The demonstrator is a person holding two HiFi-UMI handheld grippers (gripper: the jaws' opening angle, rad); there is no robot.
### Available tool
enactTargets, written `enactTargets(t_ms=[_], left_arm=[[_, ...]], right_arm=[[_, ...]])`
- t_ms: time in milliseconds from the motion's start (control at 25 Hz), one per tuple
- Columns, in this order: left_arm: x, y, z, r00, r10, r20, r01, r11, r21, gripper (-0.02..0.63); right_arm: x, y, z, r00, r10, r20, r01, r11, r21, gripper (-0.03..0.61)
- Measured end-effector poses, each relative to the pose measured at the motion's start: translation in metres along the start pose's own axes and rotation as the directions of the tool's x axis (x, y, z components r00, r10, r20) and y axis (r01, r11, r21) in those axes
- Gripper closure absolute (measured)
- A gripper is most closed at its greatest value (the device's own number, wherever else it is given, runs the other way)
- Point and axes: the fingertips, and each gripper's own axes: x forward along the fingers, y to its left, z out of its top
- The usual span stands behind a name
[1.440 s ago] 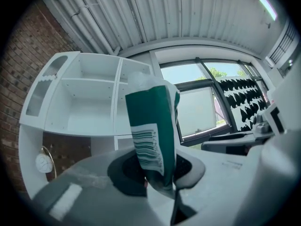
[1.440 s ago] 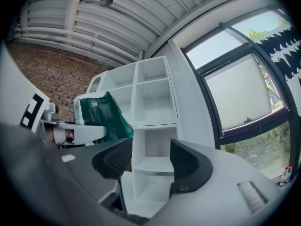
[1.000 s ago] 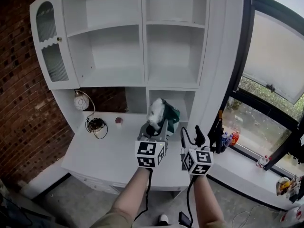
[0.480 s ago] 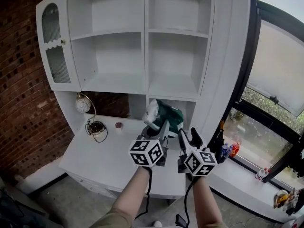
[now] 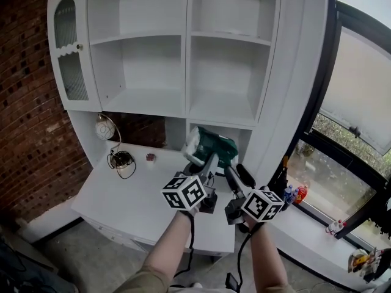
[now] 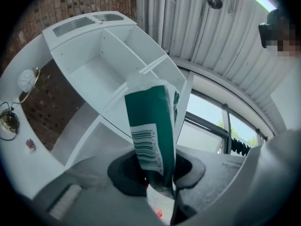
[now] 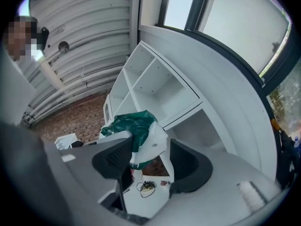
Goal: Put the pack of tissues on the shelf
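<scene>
pack of tissues (image 5: 212, 146) is pinched by left gripper (image 6: 156, 172) jaws above desk (image 5: 131, 194) | right gripper (image 7: 150, 161) jaws are set apart, unloaded | judged light, soft, slippery; grip advised mid-body

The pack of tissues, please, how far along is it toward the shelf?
Done: the left gripper has its jaws shut on the pack of tissues. In hand: it is held up before the shelf. Left: setting it on a board and letting go.
</scene>
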Motion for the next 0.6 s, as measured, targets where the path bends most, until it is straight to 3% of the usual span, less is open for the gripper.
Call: enactTargets(t_ms=[400, 600], left_arm=[[0.001, 0.015, -0.007, 0.996, -0.076, -0.053, 0.072, 0.994, -0.084, 0.515], [0.01, 0.033, -0.012, 0.986, -0.132, -0.106, 0.118, 0.985, -0.13, 0.515]], right_arm=[[0.021, -0.002, -0.022, 0.998, 0.067, -0.009, -0.064, 0.981, 0.181, 0.331], [0.035, -0.006, -0.031, 0.998, 0.062, -0.018, -0.058, 0.982, 0.18, 0.374]])
